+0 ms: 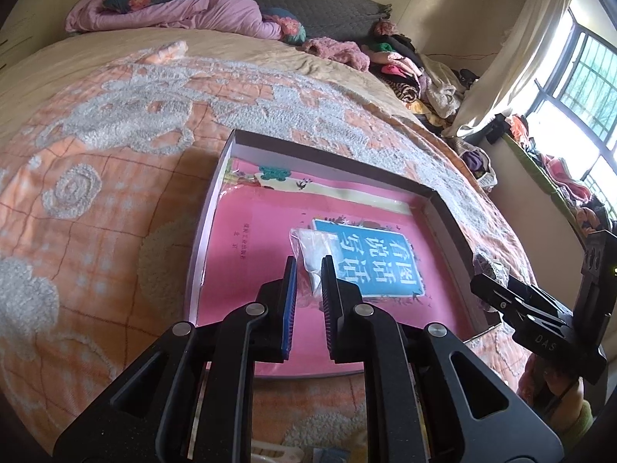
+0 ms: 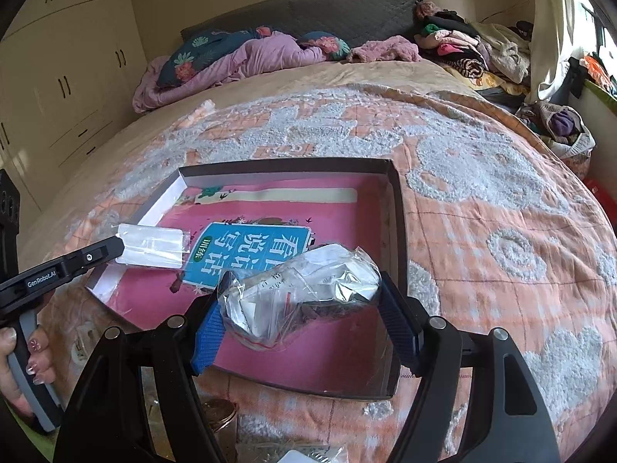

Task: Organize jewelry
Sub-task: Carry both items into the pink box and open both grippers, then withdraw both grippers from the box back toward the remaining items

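Note:
A shallow cardboard box [image 1: 447, 212] [image 2: 399, 208] lies on the bed with a pink book [image 1: 254, 254] [image 2: 308, 208] flat inside it. My left gripper [image 1: 308, 266] is shut on a small clear plastic bag [image 1: 314, 247], holding it above the box; it shows in the right wrist view [image 2: 150, 247] at the left gripper's tip [image 2: 115, 249]. My right gripper [image 2: 304, 308] is shut on a larger crumpled clear bag [image 2: 300, 297] of silvery items, above the box's near end. It appears in the left wrist view [image 1: 486, 270] at the box's right edge.
An orange quilt with white tufted patterns [image 1: 115, 154] [image 2: 501, 200] covers the bed. Pillows and a purple blanket [image 2: 231, 58] lie at the head, piled clothes [image 2: 462, 46] at the far right. A jar lid [image 2: 219, 413] and another packet [image 2: 308, 455] lie near me.

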`<state>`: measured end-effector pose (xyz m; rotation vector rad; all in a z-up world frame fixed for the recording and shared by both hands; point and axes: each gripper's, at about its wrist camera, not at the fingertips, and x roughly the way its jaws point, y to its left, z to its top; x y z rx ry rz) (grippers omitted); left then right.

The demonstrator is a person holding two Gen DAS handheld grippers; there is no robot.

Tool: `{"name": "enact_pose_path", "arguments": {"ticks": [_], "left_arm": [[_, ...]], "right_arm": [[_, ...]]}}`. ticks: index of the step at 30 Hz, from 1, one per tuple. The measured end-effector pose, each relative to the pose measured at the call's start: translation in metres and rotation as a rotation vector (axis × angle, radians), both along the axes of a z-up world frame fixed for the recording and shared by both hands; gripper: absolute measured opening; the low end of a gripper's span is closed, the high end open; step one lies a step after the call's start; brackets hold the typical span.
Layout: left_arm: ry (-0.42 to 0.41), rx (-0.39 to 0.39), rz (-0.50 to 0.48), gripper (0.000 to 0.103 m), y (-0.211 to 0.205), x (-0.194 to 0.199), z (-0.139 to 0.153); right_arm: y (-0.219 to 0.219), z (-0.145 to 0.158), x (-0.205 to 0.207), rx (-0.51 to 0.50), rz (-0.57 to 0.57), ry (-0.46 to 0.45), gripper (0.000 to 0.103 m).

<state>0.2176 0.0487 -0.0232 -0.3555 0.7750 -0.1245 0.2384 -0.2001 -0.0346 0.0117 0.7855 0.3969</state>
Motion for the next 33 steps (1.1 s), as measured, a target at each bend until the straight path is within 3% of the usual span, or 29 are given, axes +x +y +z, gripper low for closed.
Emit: {"name": "enact_pose_path", "arguments": {"ticks": [8, 17, 19, 21, 23, 33], "left_arm": [[0.04, 0.013, 0.017, 0.009, 0.005, 0.005, -0.01], [0.065, 0.047, 0.025, 0.024, 0.003, 0.0, -0.015], [0.06, 0.052, 0.031, 0.031, 0.003, -0.003, -0.012], [0.055, 0.054, 0.04, 0.034, 0.003, -0.006, -0.008], [0.048, 0.057, 0.051, 0.038, 0.004, -0.009, -0.005], [0.022, 0.06, 0.099, 0.074, -0.003, -0.03, 0.017]], "right_arm": [[0.006, -0.014, 0.01, -0.029, 0.005, 0.033, 0.071], [0.009, -0.024, 0.01, -0.05, 0.011, 0.051, 0.072], [0.009, -0.025, 0.008, -0.042, 0.013, 0.051, 0.074], [0.006, -0.022, 0.006, -0.012, 0.017, 0.039, 0.088], [0.001, -0.017, 0.002, 0.017, 0.009, 0.021, 0.092], [-0.016, 0.008, -0.012, 0.084, 0.034, -0.031, 0.097]]}}
